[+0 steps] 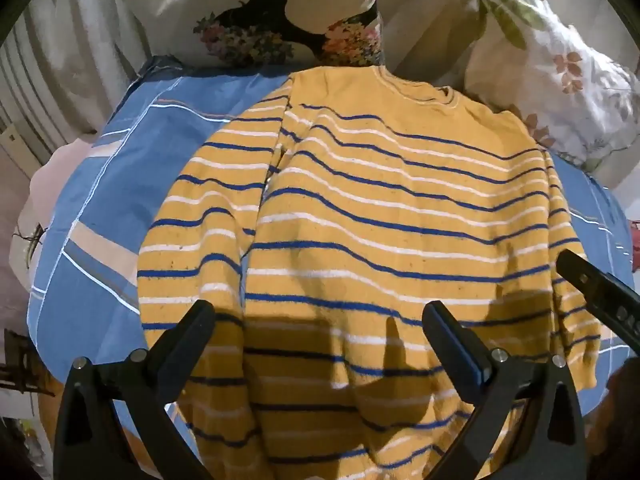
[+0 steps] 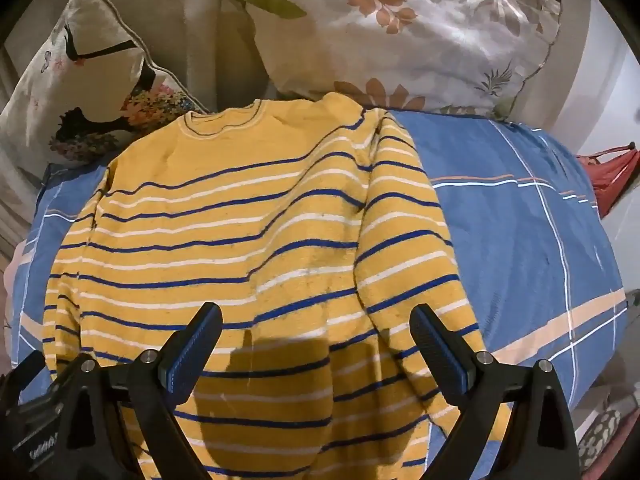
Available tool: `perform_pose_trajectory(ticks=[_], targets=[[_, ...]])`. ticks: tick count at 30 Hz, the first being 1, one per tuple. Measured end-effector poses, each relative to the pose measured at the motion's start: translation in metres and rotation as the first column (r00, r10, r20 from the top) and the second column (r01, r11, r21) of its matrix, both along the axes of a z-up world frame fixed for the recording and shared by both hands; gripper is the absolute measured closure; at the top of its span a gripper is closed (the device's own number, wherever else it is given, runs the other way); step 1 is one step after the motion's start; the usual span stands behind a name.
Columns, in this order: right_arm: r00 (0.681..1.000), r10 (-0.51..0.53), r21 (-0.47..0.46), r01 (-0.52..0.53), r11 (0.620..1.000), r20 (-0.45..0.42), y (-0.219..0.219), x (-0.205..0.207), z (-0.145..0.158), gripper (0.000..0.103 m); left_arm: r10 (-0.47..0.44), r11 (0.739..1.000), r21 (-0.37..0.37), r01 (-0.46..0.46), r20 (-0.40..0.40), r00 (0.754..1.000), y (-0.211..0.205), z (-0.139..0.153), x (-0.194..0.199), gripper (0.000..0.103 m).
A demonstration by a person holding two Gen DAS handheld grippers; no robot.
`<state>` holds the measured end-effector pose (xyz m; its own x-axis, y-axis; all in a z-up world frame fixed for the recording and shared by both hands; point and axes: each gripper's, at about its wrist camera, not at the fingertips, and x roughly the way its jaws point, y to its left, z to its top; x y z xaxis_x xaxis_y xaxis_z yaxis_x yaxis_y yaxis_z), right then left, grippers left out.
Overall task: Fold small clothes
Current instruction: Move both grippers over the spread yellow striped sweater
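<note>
A small yellow sweater (image 1: 380, 208) with blue and white stripes lies flat on the blue checked bedsheet (image 1: 100, 208), collar at the far end, both sleeves lying down along its sides. It also shows in the right wrist view (image 2: 240, 220). My left gripper (image 1: 318, 316) is open and empty, hovering over the sweater's lower part. My right gripper (image 2: 316, 320) is open and empty above the lower hem area, and its finger (image 1: 600, 292) shows at the right edge of the left wrist view.
A cushion with a dark floral print (image 1: 260, 12) and a white leaf-print pillow (image 2: 400, 28) lean at the head of the bed behind the collar. Bare blue sheet (image 2: 520, 240) lies right of the sweater. A red object (image 2: 612, 176) sits past the right edge.
</note>
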<state>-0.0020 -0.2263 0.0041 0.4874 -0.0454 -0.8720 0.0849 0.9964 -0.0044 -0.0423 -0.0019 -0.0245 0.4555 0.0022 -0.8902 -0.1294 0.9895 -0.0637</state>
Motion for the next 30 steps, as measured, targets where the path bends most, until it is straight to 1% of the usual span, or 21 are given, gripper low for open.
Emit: perform_pose_trajectory(ticks=[4, 6, 9, 11, 14, 17, 20, 22, 24, 25, 26, 28, 30], targets=[[1.000, 0.010, -0.015, -0.010, 1.000, 0.008, 0.002, 0.000, 0.001, 0.006, -0.043, 0.999, -0.024, 0.044, 0.010, 0.999, -0.005, 0.006, -0.004, 0.000], [1.000, 0.020, -0.008, -0.020, 1.000, 0.002, 0.001, 0.002, 0.000, 0.006, -0.049, 0.998, -0.048, 0.049, 0.009, 0.999, -0.008, 0.008, -0.003, 0.000], [0.999, 0.034, 0.006, -0.034, 0.999, 0.001, -0.003, 0.002, -0.001, 0.006, -0.060, 0.997, -0.051, 0.060, 0.012, 0.998, -0.015, 0.010, -0.003, 0.001], [0.999, 0.054, 0.018, -0.054, 0.998, 0.003, -0.006, 0.001, -0.003, 0.006, -0.057, 0.998, -0.041, 0.058, 0.019, 0.998, -0.019, 0.013, -0.005, 0.013], [0.996, 0.087, 0.022, -0.088, 0.996, 0.017, -0.012, -0.004, -0.001, 0.006, -0.036, 0.999, -0.029, 0.037, 0.036, 0.999, -0.023, 0.021, -0.005, 0.019], [0.994, 0.105, 0.035, -0.106, 0.994, 0.035, -0.025, -0.009, 0.001, 0.006, 0.010, 1.000, 0.009, -0.011, 0.096, 0.995, -0.026, 0.035, -0.010, 0.019], [0.994, 0.106, 0.050, -0.108, 0.993, 0.035, -0.045, -0.012, 0.001, 0.006, 0.060, 0.996, 0.060, -0.072, 0.181, 0.982, -0.029, 0.053, -0.020, 0.019], [0.995, 0.096, 0.055, -0.098, 0.994, 0.037, -0.058, -0.014, 0.001, 0.006, 0.092, 0.990, 0.085, -0.117, 0.248, 0.964, -0.031, 0.067, -0.026, 0.019], [0.996, 0.083, 0.055, -0.085, 0.995, 0.039, -0.075, -0.017, 0.000, 0.006, 0.119, 0.983, 0.099, -0.155, 0.297, 0.947, -0.030, 0.080, -0.026, 0.017], [0.996, 0.078, 0.053, -0.080, 0.995, 0.038, -0.083, -0.018, 0.000, 0.006, 0.131, 0.979, 0.105, -0.174, 0.327, 0.936, -0.030, 0.086, -0.026, 0.010], [0.997, 0.073, 0.048, -0.075, 0.996, 0.034, -0.094, -0.021, -0.002, 0.006, 0.142, 0.976, 0.107, -0.189, 0.343, 0.928, -0.029, 0.091, -0.023, 0.003], [0.998, 0.064, 0.037, -0.064, 0.997, 0.021, -0.109, -0.024, -0.007, 0.006, 0.154, 0.976, 0.095, -0.199, 0.349, 0.924, -0.025, 0.099, -0.020, 0.002], [0.998, 0.055, 0.032, -0.055, 0.998, 0.003, -0.125, -0.030, -0.013, 0.006, 0.164, 0.972, 0.100, -0.210, 0.346, 0.924, -0.027, 0.105, -0.015, 0.002]])
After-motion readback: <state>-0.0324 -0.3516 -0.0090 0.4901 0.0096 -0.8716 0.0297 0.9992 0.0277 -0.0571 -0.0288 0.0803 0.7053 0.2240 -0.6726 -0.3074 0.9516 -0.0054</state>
